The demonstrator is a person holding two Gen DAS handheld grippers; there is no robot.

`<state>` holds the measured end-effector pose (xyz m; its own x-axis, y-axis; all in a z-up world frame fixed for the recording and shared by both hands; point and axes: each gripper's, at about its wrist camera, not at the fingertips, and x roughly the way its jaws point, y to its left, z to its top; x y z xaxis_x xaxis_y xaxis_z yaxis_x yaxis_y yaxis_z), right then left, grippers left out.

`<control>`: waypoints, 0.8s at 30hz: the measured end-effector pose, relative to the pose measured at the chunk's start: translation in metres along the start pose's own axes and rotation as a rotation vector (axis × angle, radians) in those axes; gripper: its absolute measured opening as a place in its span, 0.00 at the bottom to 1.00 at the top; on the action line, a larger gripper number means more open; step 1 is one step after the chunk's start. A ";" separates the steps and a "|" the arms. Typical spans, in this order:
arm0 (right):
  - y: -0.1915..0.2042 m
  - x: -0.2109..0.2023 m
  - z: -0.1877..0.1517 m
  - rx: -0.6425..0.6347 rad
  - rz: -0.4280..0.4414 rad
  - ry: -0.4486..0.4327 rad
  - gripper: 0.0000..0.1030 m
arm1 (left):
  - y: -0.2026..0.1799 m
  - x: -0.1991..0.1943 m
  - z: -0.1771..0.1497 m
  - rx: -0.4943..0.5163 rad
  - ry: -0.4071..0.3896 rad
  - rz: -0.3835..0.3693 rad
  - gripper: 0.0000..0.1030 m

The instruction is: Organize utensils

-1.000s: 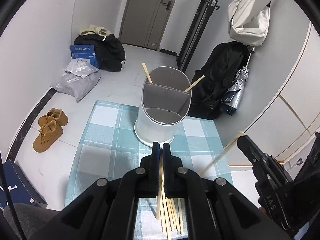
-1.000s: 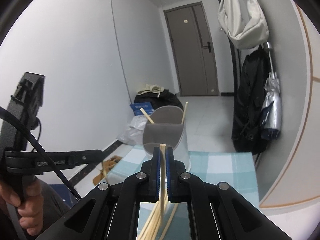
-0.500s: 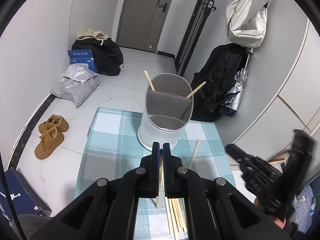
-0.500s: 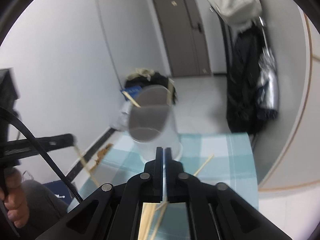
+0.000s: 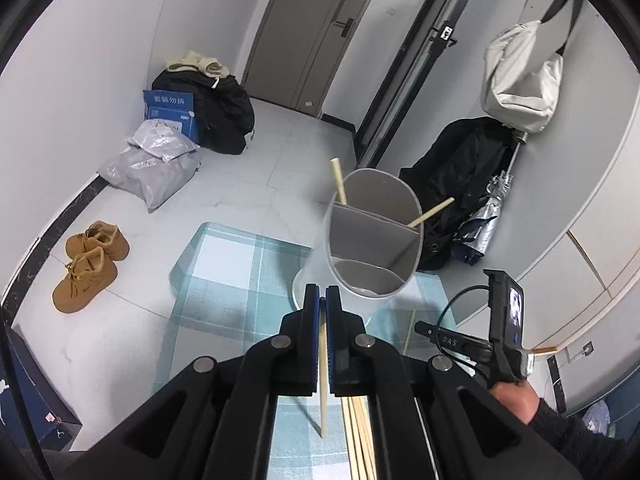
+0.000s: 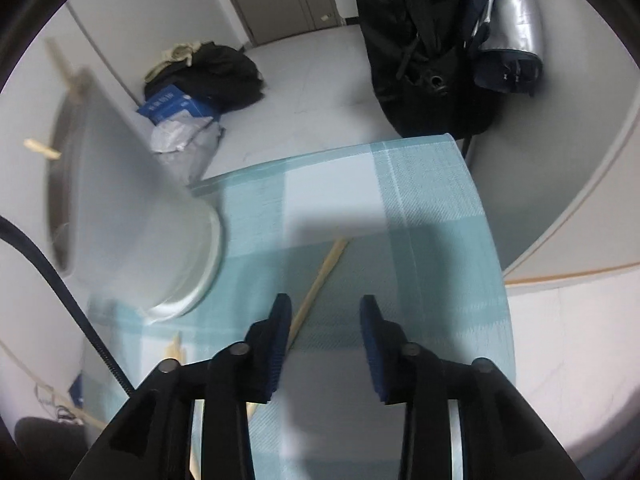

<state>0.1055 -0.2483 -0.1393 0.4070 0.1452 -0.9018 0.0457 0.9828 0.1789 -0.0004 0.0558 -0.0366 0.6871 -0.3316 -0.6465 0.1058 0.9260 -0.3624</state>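
Wooden chopstick [image 5: 322, 376] is clamped in the closed left gripper [image 5: 322, 300] near the divided holder [image 5: 374, 236]; right gripper [image 6: 325, 316] is opening, empty, above a chopstick on the checked surface [image 6: 436, 200]

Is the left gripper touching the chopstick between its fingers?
Touching. The left wrist view shows the left gripper shut, both pads pressed on the chopstick hanging below them.

The left wrist view looks forward and down along its fingers at the utensil holder [image 5: 374, 236] on the checked cloth [image 5: 224, 280]. The right wrist view faces steeply down, close over that cloth [image 6: 436, 184], sharing the holder [image 6: 120, 216].
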 end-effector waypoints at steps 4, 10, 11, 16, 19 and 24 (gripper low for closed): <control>0.005 0.014 0.011 -0.025 -0.040 0.005 0.35 | 0.002 0.005 0.000 0.008 0.005 -0.004 0.00; 0.030 0.024 0.013 -0.149 -0.178 0.002 0.14 | 0.007 0.009 0.002 -0.007 0.025 -0.008 0.00; 0.031 0.023 0.012 -0.156 -0.168 0.002 0.08 | 0.007 0.009 0.003 -0.008 0.023 -0.006 0.00; 0.025 0.014 0.004 -0.142 -0.092 -0.009 0.03 | 0.003 0.016 0.002 0.028 0.024 0.017 0.00; 0.021 -0.004 -0.006 -0.132 -0.038 -0.041 0.03 | -0.001 0.015 -0.001 0.054 0.015 0.043 0.00; 0.018 -0.057 -0.030 -0.080 0.157 -0.160 0.03 | -0.001 0.013 -0.003 0.033 0.029 0.045 0.00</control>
<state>0.0558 -0.2352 -0.0960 0.5434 0.2830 -0.7903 -0.0993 0.9565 0.2743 0.0062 0.0504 -0.0466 0.6703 -0.2944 -0.6812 0.0997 0.9453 -0.3104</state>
